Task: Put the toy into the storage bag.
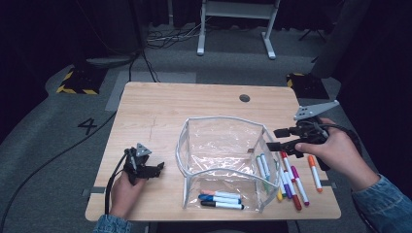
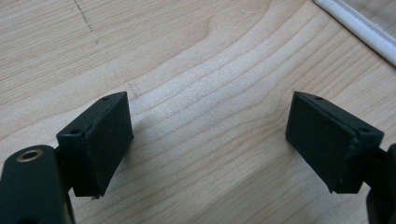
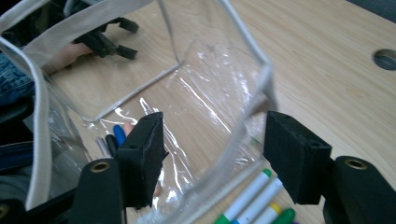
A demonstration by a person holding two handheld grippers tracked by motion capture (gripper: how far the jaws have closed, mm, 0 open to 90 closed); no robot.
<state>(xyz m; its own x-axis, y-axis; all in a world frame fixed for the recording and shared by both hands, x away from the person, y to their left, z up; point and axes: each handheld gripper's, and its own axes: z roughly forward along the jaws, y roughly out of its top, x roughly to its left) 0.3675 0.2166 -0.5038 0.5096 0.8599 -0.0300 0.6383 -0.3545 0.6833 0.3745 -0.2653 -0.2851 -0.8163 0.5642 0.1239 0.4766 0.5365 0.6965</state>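
Note:
A clear plastic pouch (image 1: 221, 145) with white trim stands open in the middle of the wooden table (image 1: 160, 107). Three markers (image 1: 221, 199) lie inside it along its near wall. Several more markers (image 1: 291, 182) lie on the table just right of it. My right gripper (image 1: 273, 139) hovers open beside the pouch's right rim. In the right gripper view its jaws (image 3: 215, 140) straddle the pouch's corner edge (image 3: 261, 88) without pressing on it, and markers (image 3: 254, 200) show below. My left gripper (image 1: 158, 167) rests open on the table left of the pouch, over bare wood (image 2: 210, 135).
An orange marker (image 1: 315, 172) lies farthest right, near the table's right edge. A round cable hole (image 1: 244, 97) sits at the back of the table. The pouch's white trim (image 2: 359, 28) lies close to the left gripper. A cable (image 1: 112, 182) trails off the near left edge.

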